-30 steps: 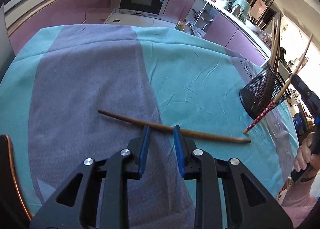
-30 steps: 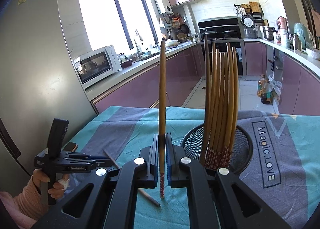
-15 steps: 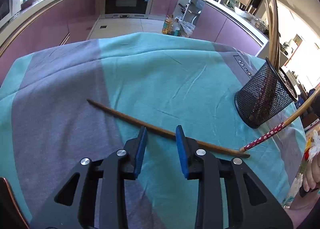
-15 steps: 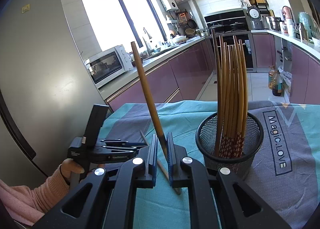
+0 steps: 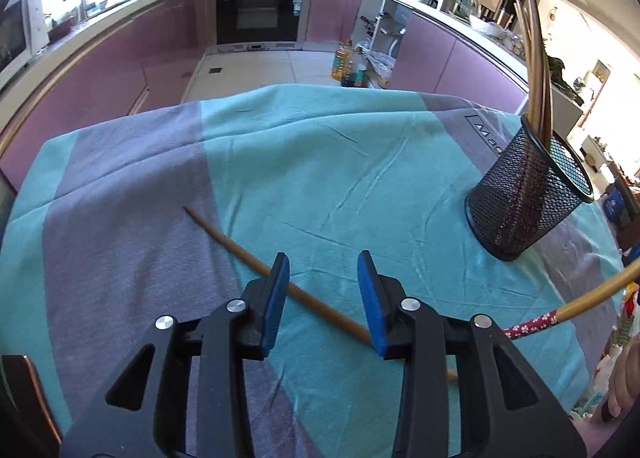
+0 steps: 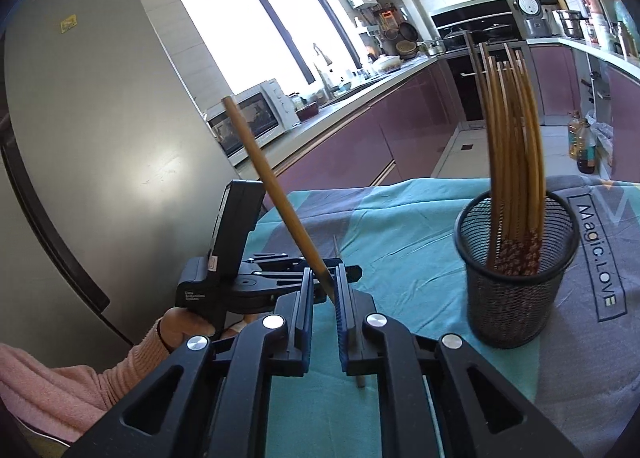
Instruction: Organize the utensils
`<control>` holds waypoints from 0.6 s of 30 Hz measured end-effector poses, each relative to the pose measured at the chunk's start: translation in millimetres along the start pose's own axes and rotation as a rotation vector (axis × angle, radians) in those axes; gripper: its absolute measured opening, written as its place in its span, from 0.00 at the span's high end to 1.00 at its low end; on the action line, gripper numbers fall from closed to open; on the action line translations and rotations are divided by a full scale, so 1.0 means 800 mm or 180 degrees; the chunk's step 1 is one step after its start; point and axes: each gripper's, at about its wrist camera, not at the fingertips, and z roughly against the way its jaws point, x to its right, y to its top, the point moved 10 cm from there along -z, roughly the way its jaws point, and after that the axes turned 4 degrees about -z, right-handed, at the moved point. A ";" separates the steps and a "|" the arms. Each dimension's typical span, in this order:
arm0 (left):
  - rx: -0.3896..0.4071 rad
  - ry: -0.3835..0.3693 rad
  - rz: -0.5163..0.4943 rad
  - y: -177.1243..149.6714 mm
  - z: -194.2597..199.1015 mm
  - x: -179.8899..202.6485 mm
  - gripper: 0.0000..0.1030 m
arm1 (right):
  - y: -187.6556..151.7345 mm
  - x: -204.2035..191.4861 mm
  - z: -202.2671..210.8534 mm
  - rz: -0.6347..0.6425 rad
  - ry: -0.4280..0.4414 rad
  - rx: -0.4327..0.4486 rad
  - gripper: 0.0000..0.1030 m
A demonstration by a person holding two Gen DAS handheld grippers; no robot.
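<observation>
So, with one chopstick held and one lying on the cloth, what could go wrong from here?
1. The right gripper holds the tilted wooden chopstick with the red patterned end near that end; it may pivot or slip.
2. The black mesh cup is crowded with standing chopsticks; a careless insertion could tip it.
3. The open left gripper straddles the thin plain chopstick flat on the teal and grey cloth; it may roll away.

microwave (image 6: 250, 121), oven (image 5: 259, 13), oil bottles (image 5: 347, 65)

Teal and grey-purple patches on the tablecloth (image 5: 320, 161). Black mesh on the cup (image 6: 516, 290). Golden brown on the chopsticks (image 6: 514, 129), with red and white flowers at the ends. Bright blue on the gripper pads (image 5: 276, 298). Shiny purple on the cabinets (image 5: 120, 53).
</observation>
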 end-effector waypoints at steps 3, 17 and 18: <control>0.0022 0.0169 0.0082 -0.001 0.008 -0.014 0.65 | -0.003 -0.005 0.001 0.0002 0.0026 -0.0007 0.90; -0.0145 0.0508 0.0349 -0.004 -0.013 -0.056 0.49 | -0.003 -0.003 0.004 0.0026 -0.0024 0.0018 0.91; -0.0149 0.0528 0.0305 -0.003 -0.015 -0.053 0.47 | -0.003 -0.003 0.004 0.0018 -0.0019 0.0017 0.91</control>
